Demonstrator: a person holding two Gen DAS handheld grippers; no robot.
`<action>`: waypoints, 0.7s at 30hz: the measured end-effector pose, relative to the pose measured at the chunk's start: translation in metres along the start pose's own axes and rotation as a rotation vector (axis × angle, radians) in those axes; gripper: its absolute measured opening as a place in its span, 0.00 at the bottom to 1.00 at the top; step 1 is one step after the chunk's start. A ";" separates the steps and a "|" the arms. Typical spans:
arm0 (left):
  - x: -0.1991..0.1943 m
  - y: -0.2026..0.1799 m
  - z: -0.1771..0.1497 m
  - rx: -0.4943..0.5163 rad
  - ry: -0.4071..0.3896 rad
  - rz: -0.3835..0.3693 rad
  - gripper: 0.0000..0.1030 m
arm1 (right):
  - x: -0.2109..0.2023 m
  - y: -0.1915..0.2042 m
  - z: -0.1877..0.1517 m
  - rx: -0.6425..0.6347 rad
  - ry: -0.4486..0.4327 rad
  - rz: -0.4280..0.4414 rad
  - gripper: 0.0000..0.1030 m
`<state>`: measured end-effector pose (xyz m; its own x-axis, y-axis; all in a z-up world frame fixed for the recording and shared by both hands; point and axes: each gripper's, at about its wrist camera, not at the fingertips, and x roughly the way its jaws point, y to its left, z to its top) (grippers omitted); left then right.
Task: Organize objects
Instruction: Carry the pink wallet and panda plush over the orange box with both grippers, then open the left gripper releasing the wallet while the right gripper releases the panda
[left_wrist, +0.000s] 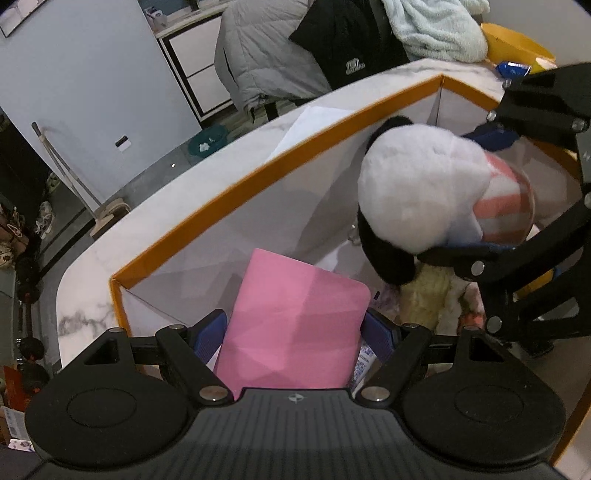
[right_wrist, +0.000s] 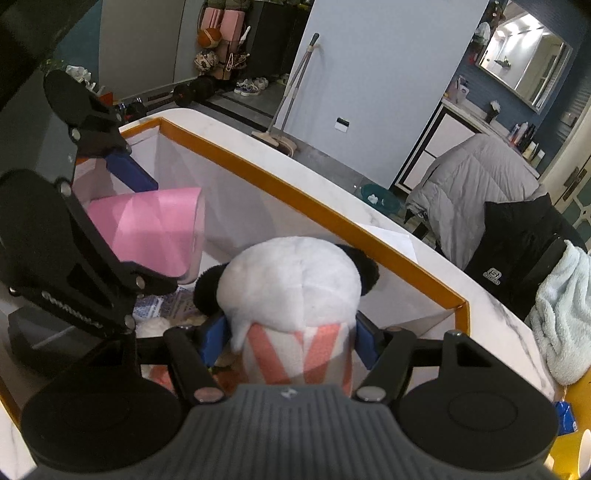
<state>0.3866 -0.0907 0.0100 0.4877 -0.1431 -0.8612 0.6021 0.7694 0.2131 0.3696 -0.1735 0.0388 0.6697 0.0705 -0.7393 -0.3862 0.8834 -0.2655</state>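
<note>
A white box with an orange rim (left_wrist: 258, 181) (right_wrist: 295, 195) stands on the marble table (left_wrist: 85, 295). My left gripper (left_wrist: 295, 325) (right_wrist: 147, 229) is shut on a flat pink notebook (left_wrist: 295, 325) (right_wrist: 155, 229), held upright over the box's near end. My right gripper (right_wrist: 291, 332) (left_wrist: 480, 195) is shut on a plush panda (right_wrist: 291, 280) (left_wrist: 417, 184) with a pink-striped body, hanging over the inside of the box. On the box floor lie a pale yellow soft toy (left_wrist: 428, 299) and printed packets (right_wrist: 155, 306), partly hidden by the grippers.
A sheet of paper (right_wrist: 391, 236) lies on the table behind the box. A light blue towel (right_wrist: 565, 317), a yellow tub (left_wrist: 517, 44) and jackets on chairs (right_wrist: 476, 192) crowd the far end. A mop (right_wrist: 291, 92) and a teal basin (right_wrist: 380, 199) are on the floor.
</note>
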 end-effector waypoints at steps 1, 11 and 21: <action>0.002 -0.002 -0.001 0.010 0.012 -0.003 0.90 | 0.000 0.000 0.000 0.001 0.003 -0.003 0.71; -0.005 -0.016 -0.005 0.077 0.016 0.043 0.88 | -0.001 -0.002 0.000 0.017 -0.002 -0.026 0.82; -0.024 -0.011 -0.008 0.054 -0.008 0.047 0.88 | -0.005 -0.001 -0.004 0.020 0.000 -0.043 0.82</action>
<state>0.3635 -0.0913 0.0244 0.5211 -0.1127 -0.8460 0.6114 0.7409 0.2779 0.3641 -0.1770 0.0401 0.6854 0.0322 -0.7274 -0.3440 0.8948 -0.2845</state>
